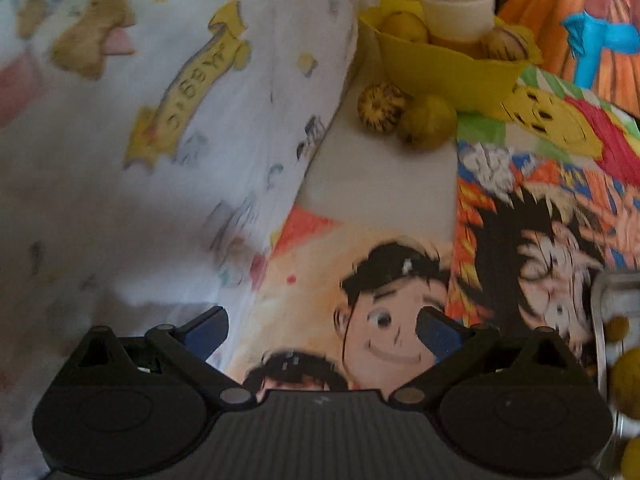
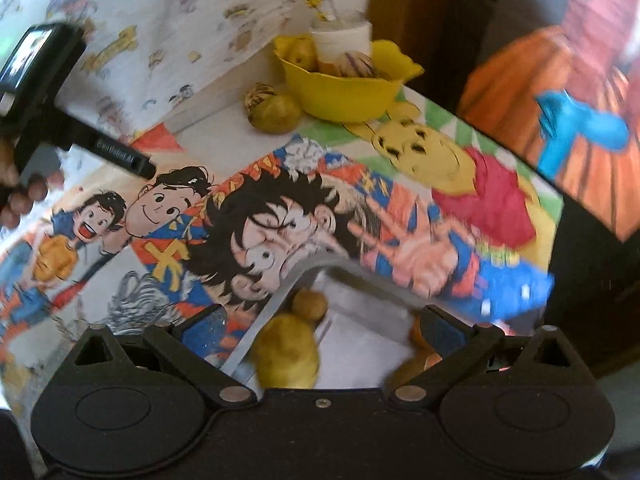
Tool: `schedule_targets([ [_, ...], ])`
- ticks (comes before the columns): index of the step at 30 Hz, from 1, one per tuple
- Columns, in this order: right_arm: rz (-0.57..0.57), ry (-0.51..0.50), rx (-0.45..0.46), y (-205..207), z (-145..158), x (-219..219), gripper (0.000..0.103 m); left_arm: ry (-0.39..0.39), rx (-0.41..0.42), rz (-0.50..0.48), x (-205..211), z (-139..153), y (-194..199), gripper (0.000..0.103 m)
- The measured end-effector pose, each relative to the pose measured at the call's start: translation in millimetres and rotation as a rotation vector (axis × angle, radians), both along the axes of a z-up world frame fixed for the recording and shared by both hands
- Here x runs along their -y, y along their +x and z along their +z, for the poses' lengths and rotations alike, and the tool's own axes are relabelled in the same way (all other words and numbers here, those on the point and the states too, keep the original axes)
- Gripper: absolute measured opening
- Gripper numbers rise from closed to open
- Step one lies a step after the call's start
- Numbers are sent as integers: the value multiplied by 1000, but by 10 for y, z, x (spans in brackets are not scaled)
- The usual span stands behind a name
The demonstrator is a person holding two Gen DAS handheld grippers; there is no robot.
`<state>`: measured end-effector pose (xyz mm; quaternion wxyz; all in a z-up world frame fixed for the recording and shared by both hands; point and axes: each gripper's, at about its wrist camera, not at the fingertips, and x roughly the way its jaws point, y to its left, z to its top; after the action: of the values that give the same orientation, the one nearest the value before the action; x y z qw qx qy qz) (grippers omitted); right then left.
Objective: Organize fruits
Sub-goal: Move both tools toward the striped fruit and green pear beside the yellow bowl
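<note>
Left gripper (image 1: 322,330): fingers apart, empty, over the cartoon-print tablecloth (image 1: 384,264). Right gripper (image 2: 322,326): fingers apart, empty, above a clear tray (image 2: 360,280) holding yellow fruit (image 2: 288,354). Yellow bowl (image 2: 344,88) of fruit at 12 o'clock; two loose fruits (image 2: 276,114) beside it at 11.

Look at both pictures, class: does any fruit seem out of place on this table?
Yes. Two fruits, a striped round fruit and a plain yellow-green fruit, lie loose on the table beside the yellow bowl, touching each other, while other fruits sit inside it. Both claws are open and empty.
</note>
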<state>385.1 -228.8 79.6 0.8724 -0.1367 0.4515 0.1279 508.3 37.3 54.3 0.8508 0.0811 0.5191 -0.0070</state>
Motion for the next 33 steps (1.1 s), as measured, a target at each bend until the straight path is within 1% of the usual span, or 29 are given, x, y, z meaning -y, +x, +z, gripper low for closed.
schedule_targets([
  [2, 56, -35, 10, 105, -57, -40, 102, -38, 16, 15, -52, -17, 84, 102],
  [5, 169, -117, 34, 223, -166, -147, 102, -110, 28, 47, -108, -51, 221, 102],
  [8, 265, -185, 55, 314, -250, -239, 102, -173, 33, 52, -92, -91, 332, 102],
  [11, 348, -250, 69, 417, -327, -313, 102, -188, 39, 43, -70, -124, 421, 102],
  [15, 484, -356, 104, 564, -422, -415, 102, -218, 41, 58, -70, -178, 503, 102],
  [18, 562, -435, 131, 688, -485, -466, 102, -234, 45, 76, -40, -208, 568, 102],
  [24, 670, -514, 166, 911, -551, -524, 102, -287, 82, 117, -25, -187, 672, 102],
  [26, 719, -542, 184, 946, -564, -536, 102, -291, 90, 123, -19, -195, 678, 102],
  [28, 776, -575, 200, 974, -580, -548, 102, -277, 100, 99, 16, -213, 665, 102],
  [33, 935, -636, 241, 1026, -604, -558, 102, -167, 154, -11, 148, -214, 623, 102],
])
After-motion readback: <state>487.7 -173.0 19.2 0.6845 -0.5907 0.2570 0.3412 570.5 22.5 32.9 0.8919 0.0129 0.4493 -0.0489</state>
